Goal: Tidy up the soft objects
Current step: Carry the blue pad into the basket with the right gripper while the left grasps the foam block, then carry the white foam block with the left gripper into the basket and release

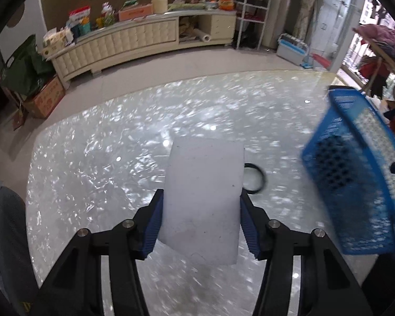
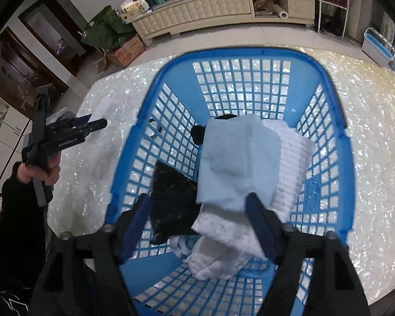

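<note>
Here left tool (image 1: 201, 221) clamped on white foam sheet (image 1: 204, 197) above the surface (image 1: 92, 158); right tool (image 2: 197, 226) fingers apart over blue basket (image 2: 181, 79) holding folded cloths (image 2: 237, 168).

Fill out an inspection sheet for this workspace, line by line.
Surface: glossy pearl-patterned table, reflective.
Job's things: white foam sheet held above the table; blue basket on the table holds a light blue cloth, a white towel and a black fabric piece.
Clutter: black ring on the table behind the foam sheet.
Grippers: left tongs shut on the white foam sheet; right tongs open over the basket, holding nothing.
Cables: nothing seen.
Surroundings: cream cabinet loaded with boxes, cardboard box and green bag on the floor, white rack.
</note>
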The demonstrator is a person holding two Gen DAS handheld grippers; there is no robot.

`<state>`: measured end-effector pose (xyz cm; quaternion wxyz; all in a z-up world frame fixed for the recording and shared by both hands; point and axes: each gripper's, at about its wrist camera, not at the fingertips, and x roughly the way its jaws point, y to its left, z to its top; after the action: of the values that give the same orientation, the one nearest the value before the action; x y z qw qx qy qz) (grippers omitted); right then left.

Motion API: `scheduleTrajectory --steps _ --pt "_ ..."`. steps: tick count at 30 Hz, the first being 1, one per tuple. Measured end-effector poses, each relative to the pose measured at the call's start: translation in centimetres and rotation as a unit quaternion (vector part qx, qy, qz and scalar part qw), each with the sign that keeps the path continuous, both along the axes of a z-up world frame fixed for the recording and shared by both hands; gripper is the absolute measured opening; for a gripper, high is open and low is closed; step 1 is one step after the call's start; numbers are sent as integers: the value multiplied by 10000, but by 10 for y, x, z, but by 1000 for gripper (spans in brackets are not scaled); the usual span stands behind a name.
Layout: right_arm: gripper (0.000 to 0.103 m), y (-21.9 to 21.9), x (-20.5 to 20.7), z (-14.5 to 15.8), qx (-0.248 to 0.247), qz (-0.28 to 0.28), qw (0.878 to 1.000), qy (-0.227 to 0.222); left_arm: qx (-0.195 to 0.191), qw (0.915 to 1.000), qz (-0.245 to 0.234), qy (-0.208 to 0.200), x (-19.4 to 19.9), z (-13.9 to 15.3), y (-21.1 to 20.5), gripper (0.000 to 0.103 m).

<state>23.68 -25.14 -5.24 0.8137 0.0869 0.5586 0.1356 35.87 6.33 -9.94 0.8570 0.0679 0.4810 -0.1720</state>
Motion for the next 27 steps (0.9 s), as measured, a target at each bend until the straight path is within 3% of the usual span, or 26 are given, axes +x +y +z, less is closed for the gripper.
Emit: scheduleTrajectory --steps 2,10,19,27 --pt "86 -4 -7 7 30 -30 10000 -81 -49 9999 -121 -55 -13 14 -6 52" --pt "91 -29 -49 24 -6 -206 9994 -268 -100 9981 -530 -293 -64 59 -53 52" --pt "103 -56 -90 33 -242 -480 9976 -442 -111 9938 -1037 -377 -103 89 -106 52" --pt "103 -70 -103 40 -216 -716 9951 -650 99 9851 -1658 -437 -131 101 -168 52"
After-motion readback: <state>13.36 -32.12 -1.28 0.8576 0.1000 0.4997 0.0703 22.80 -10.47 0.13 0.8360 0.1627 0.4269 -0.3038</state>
